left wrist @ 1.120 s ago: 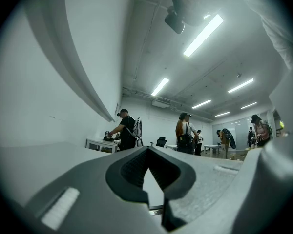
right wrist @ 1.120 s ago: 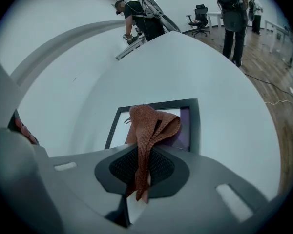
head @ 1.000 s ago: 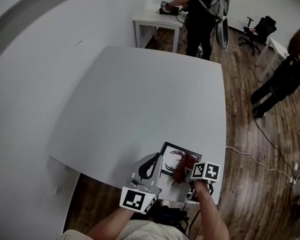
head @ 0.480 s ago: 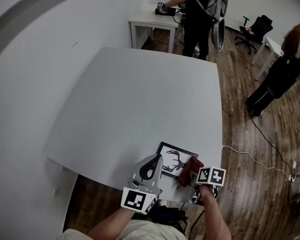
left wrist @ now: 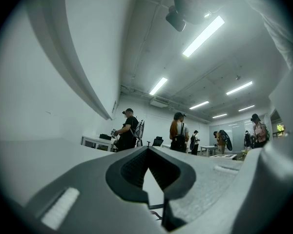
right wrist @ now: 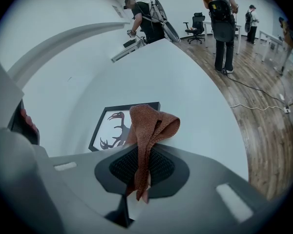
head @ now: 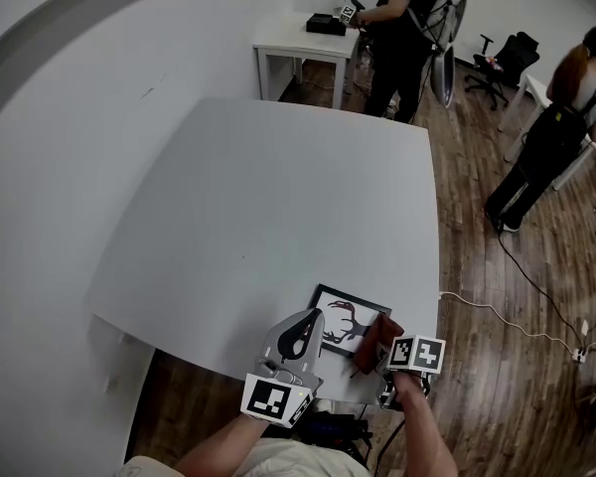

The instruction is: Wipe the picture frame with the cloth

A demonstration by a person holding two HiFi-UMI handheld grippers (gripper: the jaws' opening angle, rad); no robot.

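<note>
Right gripper [right wrist: 140,172]: jaws closed tight on the rust-brown knitted cloth [right wrist: 150,125]. The cloth was pinched between the dark ribbed pads, a short tail hanging below them and a folded loop sticking out past the tips.

The black-framed picture of a dark antlered deer [head: 344,315] lay flat on the white square table [head: 278,197], near the table's near right corner. Seen along the right jaws, it sat just ahead and a little left of the tips. The cloth's loop overlapped the frame's near right corner – whether it actually touched the glass could not be told. In the head view the cloth sat at the frame's right edge.

Left gripper [head: 296,338]: jaws together, nothing between them. It was just beside the frame's near left corner, partly covering it from above – contact uncertain. Its own view pointed level across the room, with only a sliver of the frame's edge showing in the notch between the pads.
</note>
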